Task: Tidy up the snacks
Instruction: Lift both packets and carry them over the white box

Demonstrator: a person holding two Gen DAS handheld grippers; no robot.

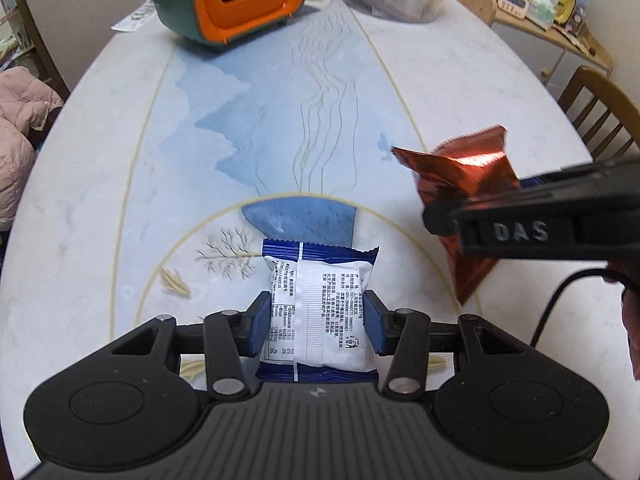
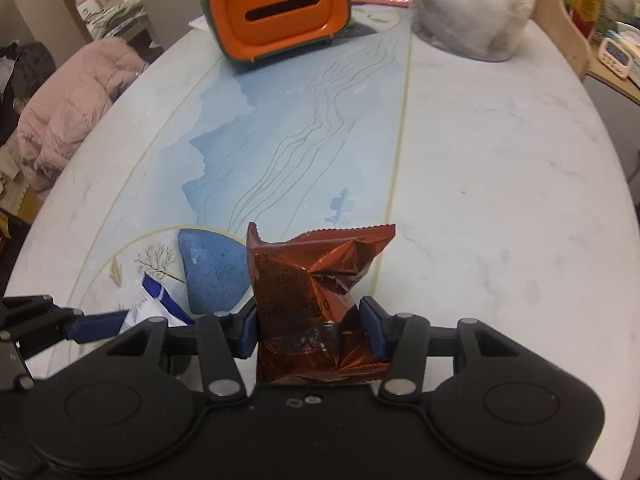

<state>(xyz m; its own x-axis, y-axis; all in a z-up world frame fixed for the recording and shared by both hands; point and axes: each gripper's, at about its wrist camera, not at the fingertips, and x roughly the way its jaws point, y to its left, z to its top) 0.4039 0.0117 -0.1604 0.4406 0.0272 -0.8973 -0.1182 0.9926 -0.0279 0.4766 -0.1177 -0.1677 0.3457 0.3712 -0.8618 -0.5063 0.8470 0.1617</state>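
Blue-and-white snack packet: I have it clamped between my left gripper's blue pads, printed back face up, near edge of the table.
Copper Oreo packet: I hold it crumpled in my right gripper, pads pressed on both sides, its far end sticking up past the fingers.
Relation: the two packets sit near each other but apart; in my left view the copper one is to the right, in my right view the blue one is low left.
Table: white marble look with a blue mountain picture down the middle.
Far end: an orange-and-green tissue box, and a clear plastic bag to its right.
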